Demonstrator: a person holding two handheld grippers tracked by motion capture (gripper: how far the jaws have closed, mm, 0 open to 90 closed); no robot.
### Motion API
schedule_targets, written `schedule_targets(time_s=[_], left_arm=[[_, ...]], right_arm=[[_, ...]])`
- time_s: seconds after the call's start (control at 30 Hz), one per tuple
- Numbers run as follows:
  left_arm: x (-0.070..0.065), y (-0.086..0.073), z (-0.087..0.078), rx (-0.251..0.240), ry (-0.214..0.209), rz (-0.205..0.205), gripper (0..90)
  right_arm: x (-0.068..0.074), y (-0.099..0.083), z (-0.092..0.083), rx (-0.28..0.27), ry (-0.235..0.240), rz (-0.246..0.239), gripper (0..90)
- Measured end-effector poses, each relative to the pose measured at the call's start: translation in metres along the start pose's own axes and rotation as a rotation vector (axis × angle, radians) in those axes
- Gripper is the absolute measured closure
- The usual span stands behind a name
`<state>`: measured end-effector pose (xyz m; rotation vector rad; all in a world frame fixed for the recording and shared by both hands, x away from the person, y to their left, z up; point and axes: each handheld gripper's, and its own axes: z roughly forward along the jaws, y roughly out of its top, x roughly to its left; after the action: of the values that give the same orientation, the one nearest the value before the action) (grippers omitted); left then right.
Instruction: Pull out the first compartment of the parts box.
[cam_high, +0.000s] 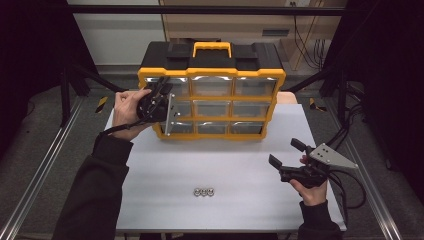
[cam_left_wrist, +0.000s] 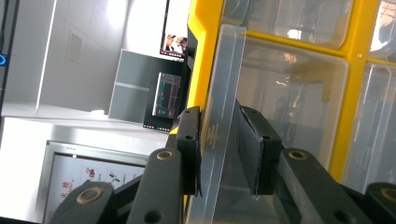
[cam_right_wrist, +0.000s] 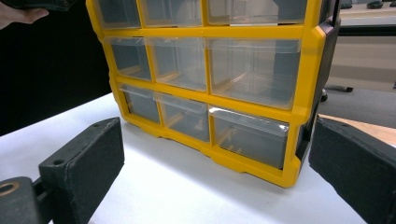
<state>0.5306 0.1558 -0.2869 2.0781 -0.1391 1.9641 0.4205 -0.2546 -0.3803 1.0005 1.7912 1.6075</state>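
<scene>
drawer (cam_left_wrist: 219, 116) | clear plastic, top-left bay of organizer (cam_high: 212, 67) | front lip gripped | organizer: yellow frame, black top, yellow handle, nine clear drawers, upright at desk (cam_high: 225, 170) rear | other drawers shut

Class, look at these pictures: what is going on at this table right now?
A person at a white table works with a gripper in each hand. The left gripper has closed its jaws on the clear front lip of a drawer at the left side of a yellow and black drawer cabinet. The right gripper waits open above the table's right side, holding nothing. Three small metal nuts lie in a row near the front edge.
</scene>
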Motion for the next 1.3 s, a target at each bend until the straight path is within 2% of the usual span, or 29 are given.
schedule_targets(time_s=[0.1, 0.37, 0.47, 0.7, 0.8, 0.83, 1.07, 1.3], left_arm=[[-0.001, 0.001, 0.000, 0.004, 0.016, 0.004, 73.5], [-0.007, 0.001, 0.001, -0.002, 0.058, 0.032, 75.3], [-0.009, 0.001, 0.001, 0.001, 0.072, 0.058, 75.9], [-0.011, 0.002, 0.000, 0.009, 0.092, 0.075, 76.6], [-0.013, 0.001, 0.001, -0.002, 0.099, 0.082, 76.9], [-0.013, 0.002, 0.000, 0.005, 0.101, 0.098, 77.1], [-0.016, 0.004, 0.000, 0.018, 0.124, 0.133, 78.1], [-0.019, 0.003, 0.000, 0.013, 0.137, 0.146, 78.7]], right_arm=[[0.000, 0.000, -0.001, 0.000, 0.002, -0.002, 3.9], [0.000, 0.000, 0.000, 0.003, 0.001, -0.003, 4.0], [0.000, 0.000, 0.000, 0.006, -0.001, -0.001, 4.0], [0.000, -0.001, 0.001, 0.009, 0.002, -0.003, 4.1], [0.000, -0.001, 0.002, 0.008, 0.001, -0.009, 4.1], [0.000, -0.001, 0.002, 0.009, -0.001, -0.006, 4.2], [0.000, -0.001, 0.000, 0.005, 0.003, -0.009, 4.4], [0.000, 0.000, 0.000, 0.005, 0.001, -0.004, 4.4]])
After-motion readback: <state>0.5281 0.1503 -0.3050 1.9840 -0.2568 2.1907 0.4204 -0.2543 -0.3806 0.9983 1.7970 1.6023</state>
